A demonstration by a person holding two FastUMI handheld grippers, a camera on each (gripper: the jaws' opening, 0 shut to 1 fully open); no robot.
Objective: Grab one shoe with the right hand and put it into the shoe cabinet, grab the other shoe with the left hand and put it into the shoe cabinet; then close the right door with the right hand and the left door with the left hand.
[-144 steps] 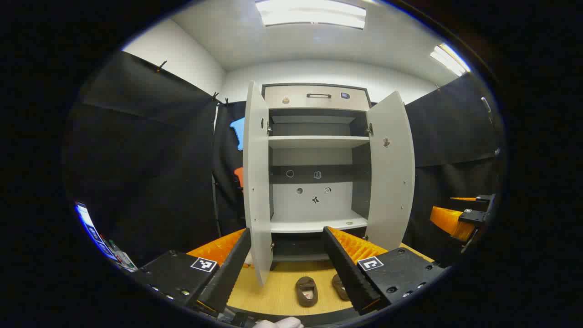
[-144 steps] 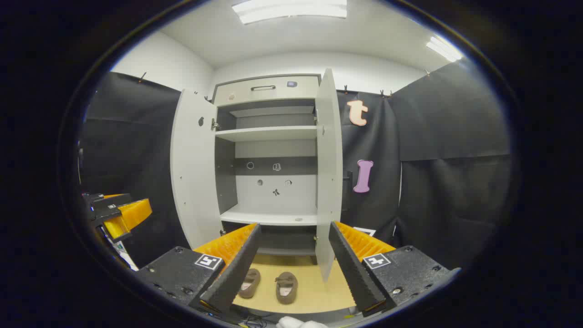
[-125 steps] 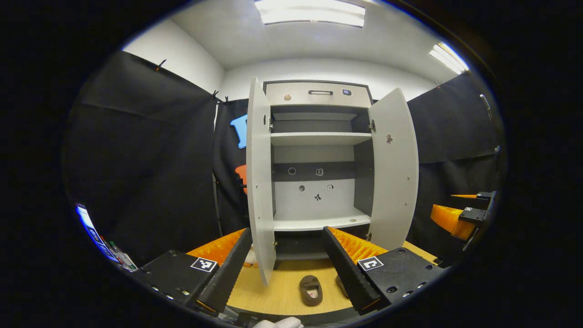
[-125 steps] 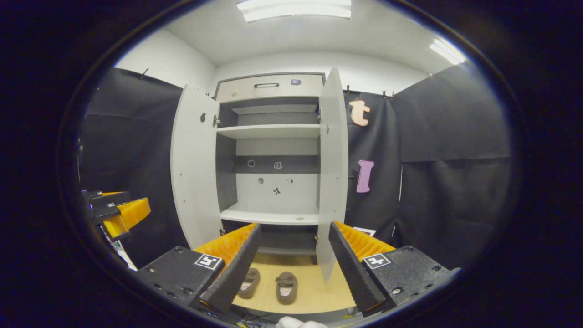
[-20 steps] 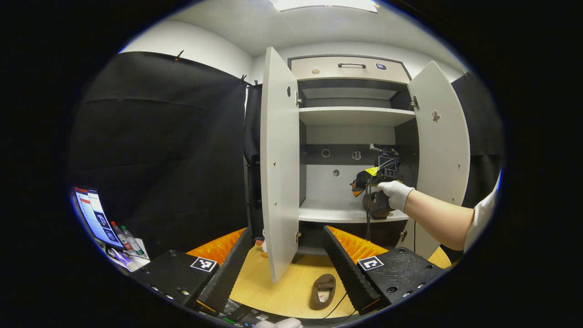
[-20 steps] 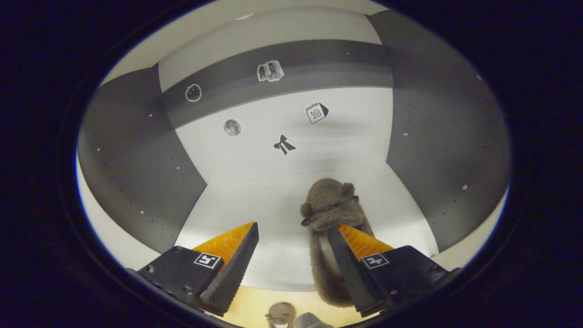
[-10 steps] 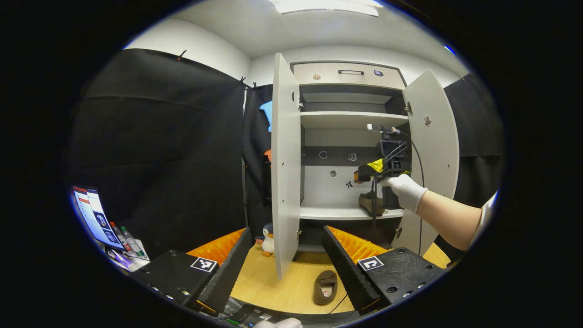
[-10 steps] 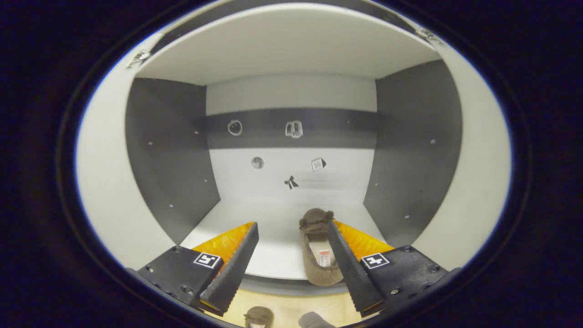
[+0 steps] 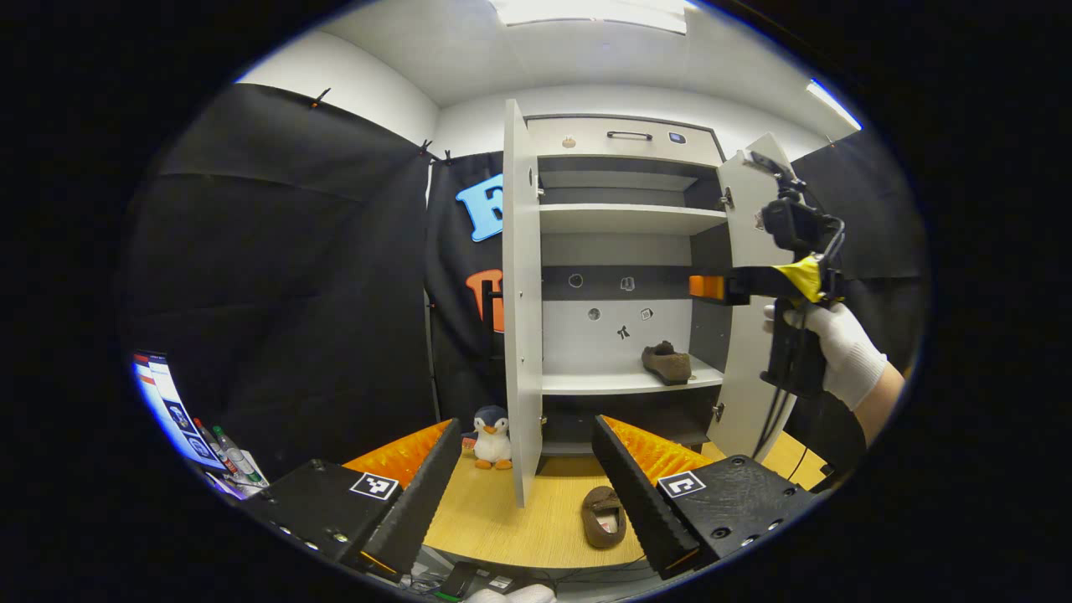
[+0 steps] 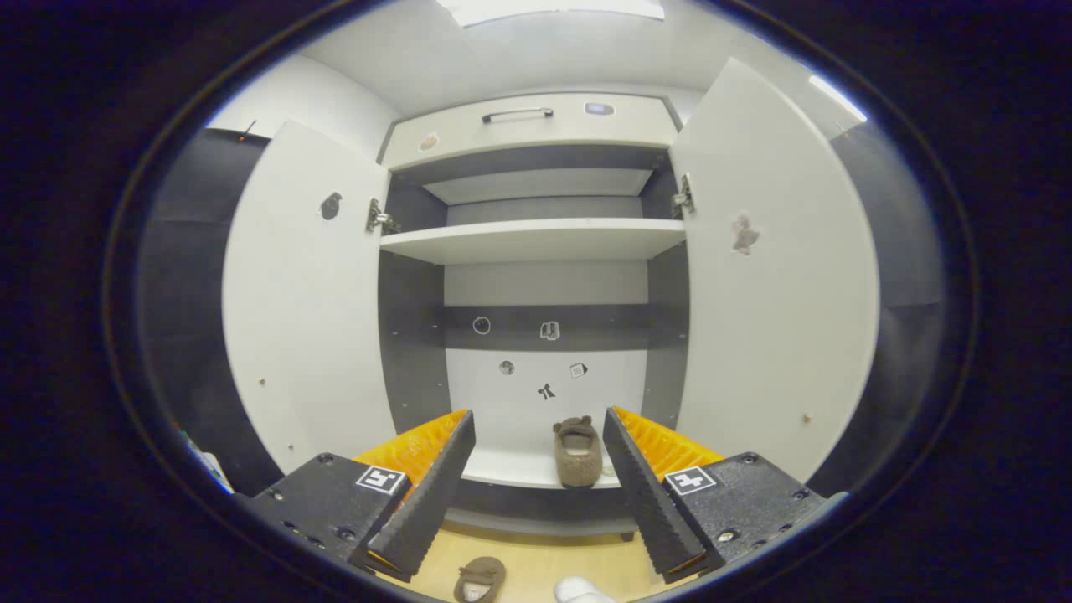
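Note:
One brown fuzzy shoe point(image 9: 667, 362) lies on the lower shelf point(image 9: 595, 383) of the white shoe cabinet, toward its right side; in the right gripper view this shoe point(image 10: 576, 452) sits just beyond my open, empty right gripper point(image 10: 538, 416). The other brown shoe point(image 9: 603, 517) lies on the wooden floor in front of the cabinet, below my open left gripper point(image 9: 526, 425). Both doors stand open: the left door point(image 9: 519, 293) and the right door point(image 9: 745, 352). A gloved hand point(image 9: 842, 352) holds the right gripper point(image 9: 708, 286) in front of the right door.
A toy penguin point(image 9: 492, 427) stands on the floor by the left door's foot. A screen point(image 9: 167, 406) and small bottles point(image 9: 226, 444) sit at the far left. The upper shelf point(image 10: 536, 239) and a top drawer with a handle point(image 10: 517, 113) are above.
The right gripper has let go of the shoe on the lower shelf and pulled back out of the cabinet. The left gripper has drifted a little; the floor shoe has not moved.

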